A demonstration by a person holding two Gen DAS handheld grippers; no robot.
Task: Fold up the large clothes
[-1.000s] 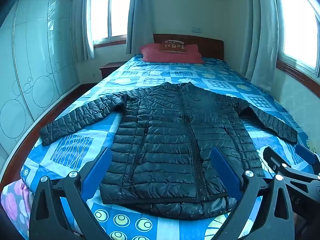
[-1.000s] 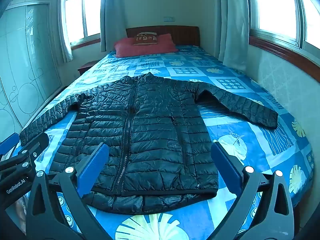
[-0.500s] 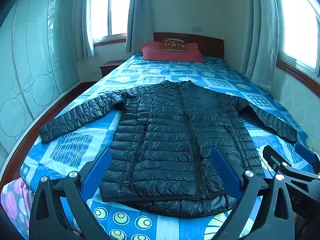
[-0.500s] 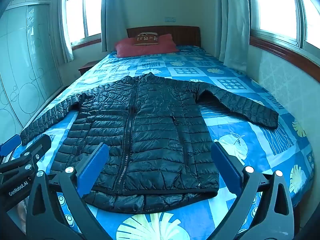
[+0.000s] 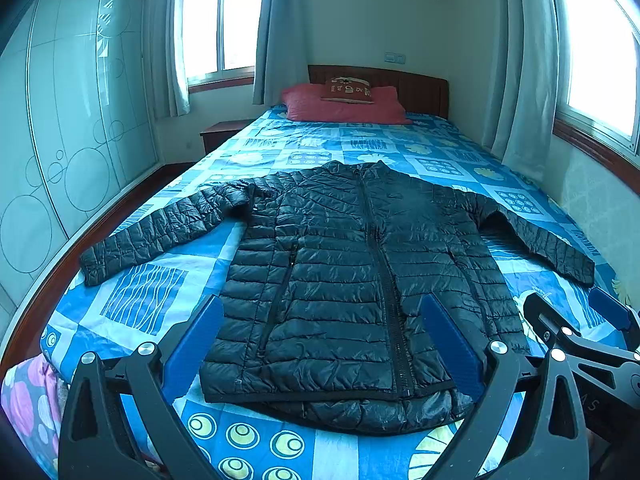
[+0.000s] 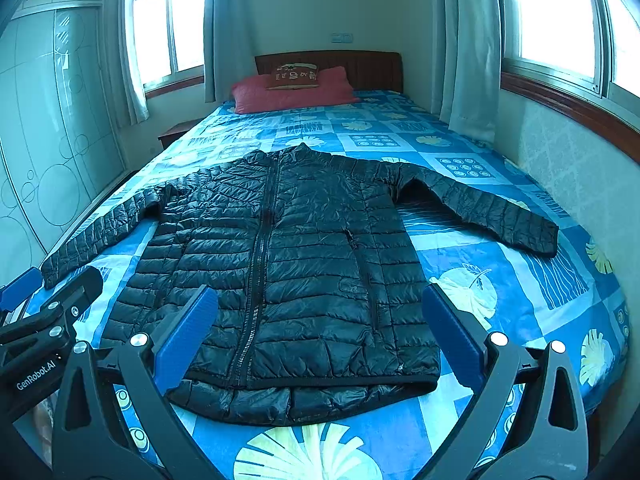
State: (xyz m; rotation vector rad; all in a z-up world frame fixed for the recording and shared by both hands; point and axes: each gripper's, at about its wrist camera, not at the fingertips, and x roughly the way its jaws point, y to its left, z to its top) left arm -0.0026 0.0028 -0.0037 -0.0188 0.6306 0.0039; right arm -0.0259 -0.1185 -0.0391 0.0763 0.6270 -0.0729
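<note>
Both grippers, left (image 5: 320, 344) and right (image 6: 320, 336), hovered agape over bed's (image 5: 132, 300) foot edge; slick puffy jacket (image 5: 340, 280) risked slipping loose.

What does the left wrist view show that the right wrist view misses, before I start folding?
Only the left wrist view shows the jacket's left cuff whole, and floral bedding at the bed's near-left corner. Only the right wrist view shows the bed's right edge by the wall. Both show the black puffer jacket flat, zipped, sleeves spread, the red pillow, and both tools, left tool and right tool, open and empty.
</note>
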